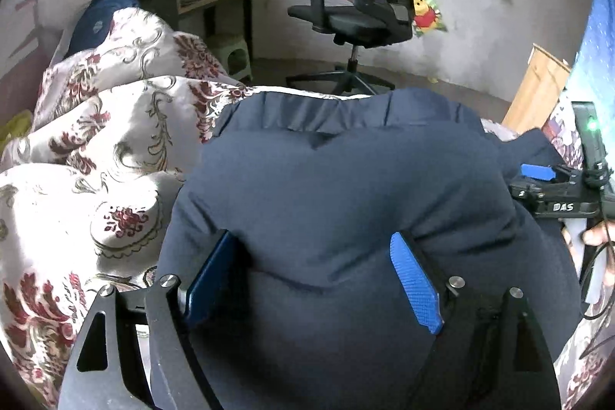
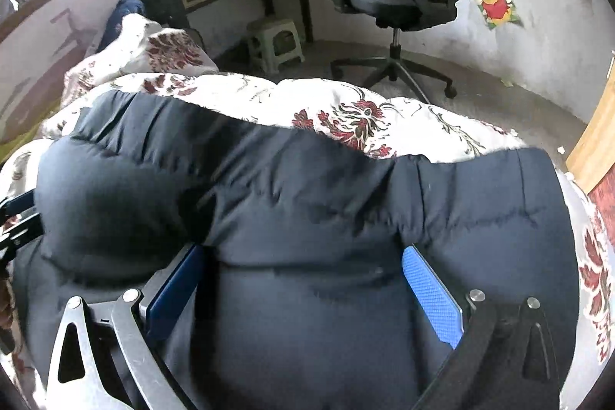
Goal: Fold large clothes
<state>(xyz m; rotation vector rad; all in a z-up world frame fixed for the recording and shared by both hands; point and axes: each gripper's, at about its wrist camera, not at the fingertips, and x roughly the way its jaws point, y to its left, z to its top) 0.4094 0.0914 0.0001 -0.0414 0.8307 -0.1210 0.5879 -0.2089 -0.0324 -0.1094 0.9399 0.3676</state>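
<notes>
Folding the padded jacket on the bed: both tools are straddling thick folds.

I am working a dark navy padded jacket (image 1: 338, 179), which is lying bunched on the floral quilt (image 1: 115, 125) covering the bed. My left tool (image 1: 311, 279) is standing with its jaws wide apart, a puffy ridge of the jacket bulging up between them; whether the pads are pressing on it I cannot tell. My right tool (image 2: 307, 291) is likewise spread to its widest around another thick fold near the gathered hem (image 2: 461, 171). I am judging the garment to be light but bulky, soft and springy, with a smooth shell likely to slip. I am treating the stitched hem and seams as the best places to take hold, since loose padding will compress and slide free.
</notes>
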